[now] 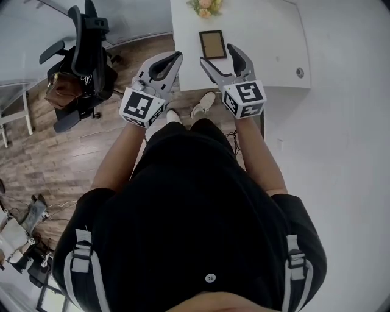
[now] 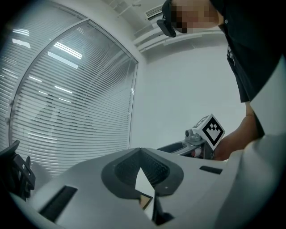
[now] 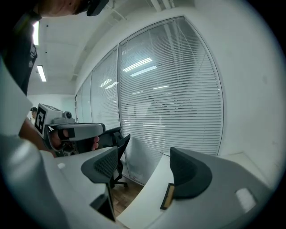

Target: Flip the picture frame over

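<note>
A black top and two bare forearms fill the near part of the head view, and a gripper is held in each hand over a wooden floor (image 1: 73, 146). Black-and-white square patterns are carried on both marker cubes; no words can be read on them. The left gripper (image 1: 175, 58) is seen with its fingers closed tip to tip and nothing clamped between them (image 2: 141, 152). The right gripper (image 1: 217, 53) is held with its fingers spread wide and nothing in them (image 3: 143, 154). A pair of pale shoes (image 1: 204, 105) is seen below the grippers. The frame (image 1: 212, 44) is laid flat on the white table (image 1: 268, 36), close to its near edge and toward its left edge. It lies just past the right gripper's fingertips and is touched by neither gripper. Its dark edge (image 3: 169, 197) is seen beside that gripper's right finger. Flowers (image 1: 205, 6) are set at the far edge behind it. A black chair (image 1: 85, 42) is seen far left.
</note>
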A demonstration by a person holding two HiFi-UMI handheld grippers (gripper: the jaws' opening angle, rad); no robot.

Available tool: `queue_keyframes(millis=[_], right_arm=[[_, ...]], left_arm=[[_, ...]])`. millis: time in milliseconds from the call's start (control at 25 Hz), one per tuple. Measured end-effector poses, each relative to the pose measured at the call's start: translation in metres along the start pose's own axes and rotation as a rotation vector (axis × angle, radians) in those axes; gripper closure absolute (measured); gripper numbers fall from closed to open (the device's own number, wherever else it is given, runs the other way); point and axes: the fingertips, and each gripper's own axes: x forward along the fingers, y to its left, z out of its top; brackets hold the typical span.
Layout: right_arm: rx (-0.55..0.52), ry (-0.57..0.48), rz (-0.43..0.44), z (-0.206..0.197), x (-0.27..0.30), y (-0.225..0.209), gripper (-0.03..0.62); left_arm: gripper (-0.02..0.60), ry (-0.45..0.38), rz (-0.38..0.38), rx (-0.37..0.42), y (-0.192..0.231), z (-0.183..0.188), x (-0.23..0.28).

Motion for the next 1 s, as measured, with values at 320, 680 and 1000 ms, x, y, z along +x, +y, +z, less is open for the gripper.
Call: queue_keyframes(millis=[320,680,1000], right_arm=[[0.016,0.034,0.009,-0.011,0.042,-0.045,0.218],[0.052,0.137,-0.033,-0.057,0.090,-0.103,0.229],[0.066,0.264,-0.027,-0.111,0.117,-0.135,0.249]], left_arm=[[0.580,0.015,0.052,0.013,0.024,-0.005,0.042],[0.580,0.048,0.126,-0.002,0.051,-0.029,0.100],[0.580,0.083,0.175,-0.019,0.062,-0.053,0.139]])
